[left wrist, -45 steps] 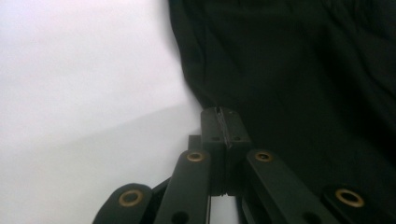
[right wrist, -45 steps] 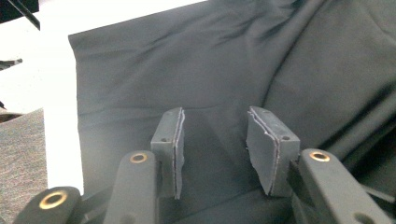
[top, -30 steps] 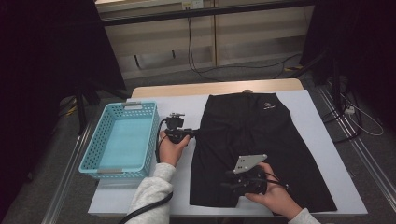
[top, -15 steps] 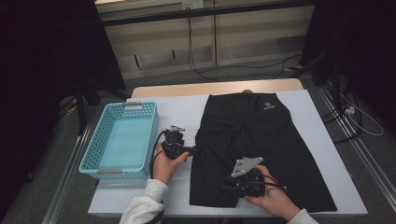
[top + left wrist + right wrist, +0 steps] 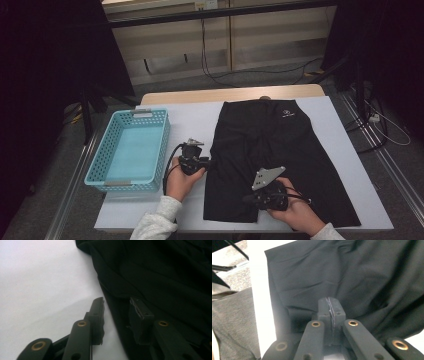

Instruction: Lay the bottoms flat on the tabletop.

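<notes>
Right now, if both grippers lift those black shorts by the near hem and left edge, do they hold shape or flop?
Likely floppy: the black shorts lie flat with soft creases, so anything unheld should sag. Probably light, since the fabric looks thin. The right gripper looks shut at the hem, though cloth between the pads is hard to see. The left gripper, jaws just closing, straddles the edge ungripped; that side may drop.

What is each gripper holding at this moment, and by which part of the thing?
The right gripper is shut on the black shorts near their bottom hem. The left gripper straddles their side edge, jaws apart, gripping nothing yet.
</notes>
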A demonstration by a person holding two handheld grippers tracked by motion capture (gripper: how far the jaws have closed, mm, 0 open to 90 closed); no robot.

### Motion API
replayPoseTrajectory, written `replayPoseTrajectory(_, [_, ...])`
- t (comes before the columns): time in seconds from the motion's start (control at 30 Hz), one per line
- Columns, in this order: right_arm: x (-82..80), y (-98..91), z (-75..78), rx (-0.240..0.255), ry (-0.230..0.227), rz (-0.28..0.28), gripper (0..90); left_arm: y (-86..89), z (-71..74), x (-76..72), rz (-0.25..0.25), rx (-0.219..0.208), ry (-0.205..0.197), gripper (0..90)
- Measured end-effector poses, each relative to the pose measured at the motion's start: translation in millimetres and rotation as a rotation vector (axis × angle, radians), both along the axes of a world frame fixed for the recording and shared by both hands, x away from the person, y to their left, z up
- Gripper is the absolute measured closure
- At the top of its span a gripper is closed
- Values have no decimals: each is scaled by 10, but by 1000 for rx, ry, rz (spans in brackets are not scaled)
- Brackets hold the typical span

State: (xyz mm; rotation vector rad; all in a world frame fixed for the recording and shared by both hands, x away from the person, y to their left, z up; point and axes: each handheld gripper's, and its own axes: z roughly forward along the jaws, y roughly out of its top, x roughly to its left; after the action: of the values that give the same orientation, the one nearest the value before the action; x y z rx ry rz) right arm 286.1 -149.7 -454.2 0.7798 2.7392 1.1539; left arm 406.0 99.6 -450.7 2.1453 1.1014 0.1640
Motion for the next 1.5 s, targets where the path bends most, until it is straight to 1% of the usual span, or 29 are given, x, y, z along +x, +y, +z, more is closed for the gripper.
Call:
replayPoseTrajectory(0.03, [-6, -5, -1, 0, 3, 2, 898, 6, 3, 8, 0, -6, 19, 737])
replayPoseTrajectory(0.13, [-28, -6, 7, -4, 5, 17, 899, 26, -7, 10, 10, -21, 33, 833])
replayPoseTrajectory(0.17, [-32, -3, 8, -5, 9, 22, 899, 29, -12, 7, 7, -39, 61, 867])
replayPoseTrajectory(0.2, [-37, 0, 8, -3, 12, 27, 899, 26, -12, 2, 8, -40, 61, 894])
replayPoseTrajectory(0.33, [-41, -5, 12, -4, 21, 33, 900, 48, 12, -4, 21, -45, 85, 900])
replayPoseTrajectory(0.4, [-45, -7, 16, -6, 24, 39, 900, 116, 48, -2, 16, -77, 103, 900])
replayPoseTrajectory(0.43, [-46, -8, 19, -9, 21, 39, 900, 149, 79, -12, 24, -91, 96, 900])
replayPoseTrajectory(0.47, [-42, -15, 20, -11, 21, 44, 900, 163, 97, -22, 24, -90, 87, 900])
replayPoseTrajectory(0.53, [-34, -33, 24, -14, 22, 39, 900, 187, 118, -49, 12, -100, 92, 900])
replayPoseTrajectory(0.6, [-33, -60, 35, -13, 21, 37, 900, 184, 94, -62, 3, -100, 96, 900])
replayPoseTrajectory(0.63, [-35, -73, 40, -14, 20, 36, 899, 179, 79, -58, -8, -93, 96, 900])
replayPoseTrajectory(0.67, [-37, -86, 44, -8, 20, 34, 897, 168, 61, -55, -3, -86, 84, 892])
replayPoseTrajectory(0.7, [-40, -105, 54, -1, 13, 31, 887, 163, 47, -47, -3, -77, 86, 879])
replayPoseTrajectory(0.77, [-41, -155, 95, 19, -20, -8, 825, 160, 39, -34, 4, -84, 85, 865])
replayPoseTrajectory(0.87, [5, -261, 178, 67, -82, -100, 715, 180, 46, -20, 13, -88, 84, 895])
replayPoseTrajectory(0.93, [64, -306, 184, 54, -113, -161, 689, 187, 51, -16, 17, -86, 79, 890])
replayPoseTrajectory(0.97, [87, -317, 178, 48, -119, -168, 684, 191, 59, -20, 15, -91, 69, 874])
replayPoseTrajectory(1.0, [120, -332, 168, 46, -112, -188, 678, 188, 63, -26, 13, -86, 57, 825])
replayPoseTrajectory(1.03, [143, -340, 157, 30, -122, -211, 678, 182, 62, -37, 15, -77, 39, 777])
replayPoseTrajectory(1.07, [166, -347, 149, 10, -132, -229, 682, 184, 63, -43, 17, -70, 32, 694])
replayPoseTrajectory(1.1, [185, -353, 142, 9, -123, -245, 683, 187, 61, -47, 19, -71, 32, 622])
replayPoseTrajectory(1.13, [216, -358, 129, 1, -106, -279, 680, 186, 56, -51, 18, -76, 37, 589])
replayPoseTrajectory(1.17, [234, -360, 117, -18, -117, -297, 680, 181, 50, -54, 17, -65, 33, 574])
replayPoseTrajectory(1.23, [263, -361, 90, -39, -115, -320, 679, 159, 30, -59, 14, -44, 26, 474])
replayPoseTrajectory(1.33, [300, -332, 12, -83, -96, -327, 679, 127, 15, -72, 5, -40, 21, 456])
replayPoseTrajectory(1.37, [308, -326, -10, -81, -95, -325, 686, 119, 17, -75, 4, -33, 13, 451])
replayPoseTrajectory(1.4, [323, -323, -22, -60, -87, -331, 692, 116, 15, -77, 6, -32, 9, 422])
replayPoseTrajectory(1.47, [342, -315, -4, -57, -57, -315, 785, 115, 6, -85, 6, -30, 5, 396])
replayPoseTrajectory(1.5, [343, -310, -7, -53, -54, -308, 804, 115, 6, -91, 1, -29, 5, 395])
